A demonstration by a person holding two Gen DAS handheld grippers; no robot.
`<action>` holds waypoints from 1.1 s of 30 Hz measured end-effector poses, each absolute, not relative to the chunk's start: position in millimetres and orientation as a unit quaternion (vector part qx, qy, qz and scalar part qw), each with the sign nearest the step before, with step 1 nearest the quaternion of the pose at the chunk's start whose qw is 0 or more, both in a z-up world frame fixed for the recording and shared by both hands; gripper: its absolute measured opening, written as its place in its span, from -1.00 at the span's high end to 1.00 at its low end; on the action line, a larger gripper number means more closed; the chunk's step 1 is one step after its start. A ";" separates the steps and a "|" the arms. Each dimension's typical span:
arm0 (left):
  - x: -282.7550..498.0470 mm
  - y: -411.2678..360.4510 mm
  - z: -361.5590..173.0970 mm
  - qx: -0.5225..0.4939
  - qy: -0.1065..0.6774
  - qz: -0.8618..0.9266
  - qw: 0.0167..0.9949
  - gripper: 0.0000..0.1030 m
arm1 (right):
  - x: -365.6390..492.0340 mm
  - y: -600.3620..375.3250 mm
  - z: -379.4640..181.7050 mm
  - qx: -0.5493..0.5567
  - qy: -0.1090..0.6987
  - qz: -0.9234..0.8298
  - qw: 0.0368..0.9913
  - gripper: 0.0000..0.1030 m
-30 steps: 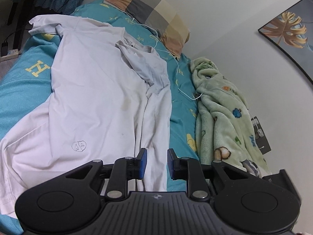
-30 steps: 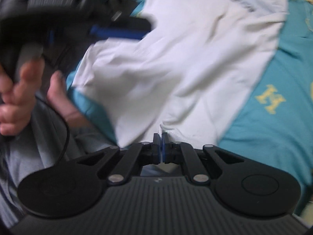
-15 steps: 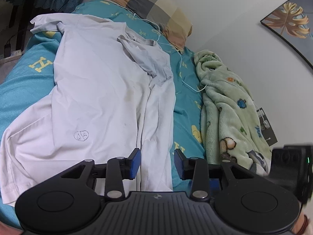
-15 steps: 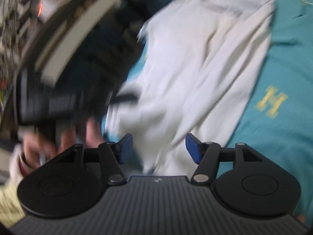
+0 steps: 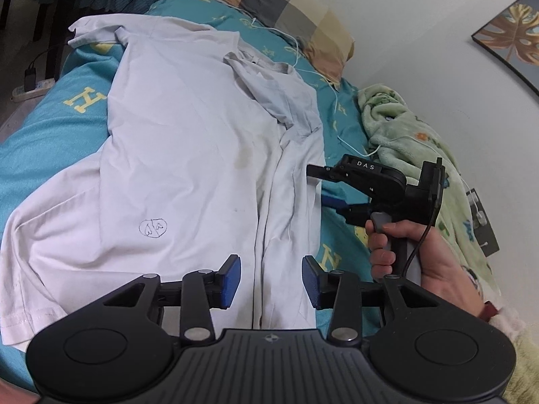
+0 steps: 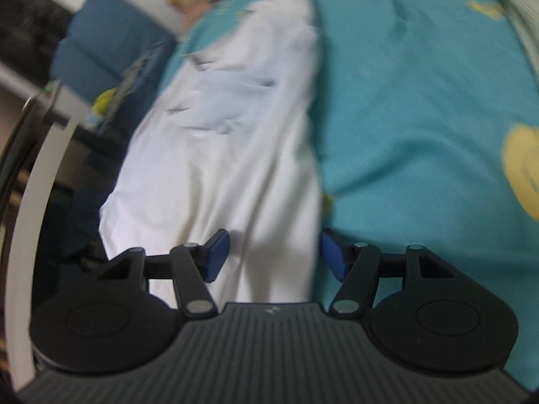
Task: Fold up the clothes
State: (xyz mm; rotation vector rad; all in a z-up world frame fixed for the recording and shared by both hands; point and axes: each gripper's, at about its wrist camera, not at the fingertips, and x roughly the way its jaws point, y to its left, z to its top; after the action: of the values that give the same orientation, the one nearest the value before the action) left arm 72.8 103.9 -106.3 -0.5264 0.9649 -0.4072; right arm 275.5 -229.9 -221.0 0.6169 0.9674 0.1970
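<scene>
My left tool (image 5: 270,281) hangs wide open and empty over the near hem of the shirt (image 5: 188,155), which lies spread on the bed (image 5: 40,134), one side folded over. My right tool (image 6: 273,256), also spread wide and empty, sits at the shirt's right edge, beside the blanket (image 5: 414,155).

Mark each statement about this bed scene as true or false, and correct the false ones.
1. The left hand-held gripper is shut on the white shirt. False: its jaws stand open and hold nothing.
2. The right hand-held gripper is open. True.
3. The shirt lies spread on the teal bed sheet. True.
4. The green blanket covers the shirt. False: it lies apart, by the wall.
5. A checked pillow lies beyond the shirt. True.
</scene>
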 end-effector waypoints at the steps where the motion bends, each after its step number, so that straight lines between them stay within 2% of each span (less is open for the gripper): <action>1: 74.7 104.4 -106.9 -0.252 0.456 -0.191 0.832 0.16 | 277.4 -224.7 -220.2 0.273 0.457 0.095 0.841 0.27; 2: 76.6 105.2 -107.4 -0.255 0.456 -0.190 0.831 0.15 | 279.0 -220.3 -219.8 0.257 0.458 0.093 0.846 0.74; 3: 78.7 106.2 -107.7 -0.259 0.455 -0.190 0.831 0.15 | 279.7 -218.3 -219.7 0.248 0.459 0.084 0.849 0.82; 10: 96.0 122.3 -111.8 -0.301 0.448 -0.172 0.824 0.11 | 285.4 -217.1 -218.8 0.199 0.447 0.061 0.870 0.86; 16: 139.1 182.9 -112.5 -0.409 0.416 -0.091 0.807 -0.05 | 265.5 -230.3 -201.3 0.238 0.433 0.034 0.869 0.78; 19: 171.9 221.7 -124.4 -0.487 0.397 -0.037 0.777 -0.06 | 244.1 -238.5 -189.5 0.266 0.421 0.024 0.867 0.77; 20: 182.4 233.0 -132.5 -0.516 0.389 -0.024 0.763 -0.09 | 236.4 -239.7 -186.5 0.266 0.422 0.021 0.866 0.72; 22: 203.3 253.8 -149.4 -0.569 0.374 -0.002 0.732 -0.09 | 219.9 -238.5 -180.4 0.254 0.423 0.012 0.869 0.46; 24: 221.7 268.1 -163.0 -0.589 0.364 0.020 0.721 -0.09 | 206.2 -234.8 -174.7 0.243 0.417 0.012 0.876 0.06; 26: 237.6 278.9 -173.3 -0.594 0.350 0.044 0.723 -0.09 | 195.9 -232.2 -171.3 0.249 0.408 0.014 0.878 -0.23; 27: 245.5 282.8 -178.3 -0.595 0.344 0.052 0.724 -0.09 | 191.5 -231.1 -170.2 0.257 0.404 0.015 0.878 -0.31; 33: 288.3 302.8 -200.8 -0.592 0.312 0.089 0.738 -0.02 | 197.8 -214.8 -178.8 0.244 0.414 0.039 0.876 -0.30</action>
State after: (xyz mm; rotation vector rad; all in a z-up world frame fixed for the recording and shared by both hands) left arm 288.3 302.8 -200.8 -1.2997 0.6859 0.1962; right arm 197.8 -214.8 -178.8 0.5083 0.8647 0.0822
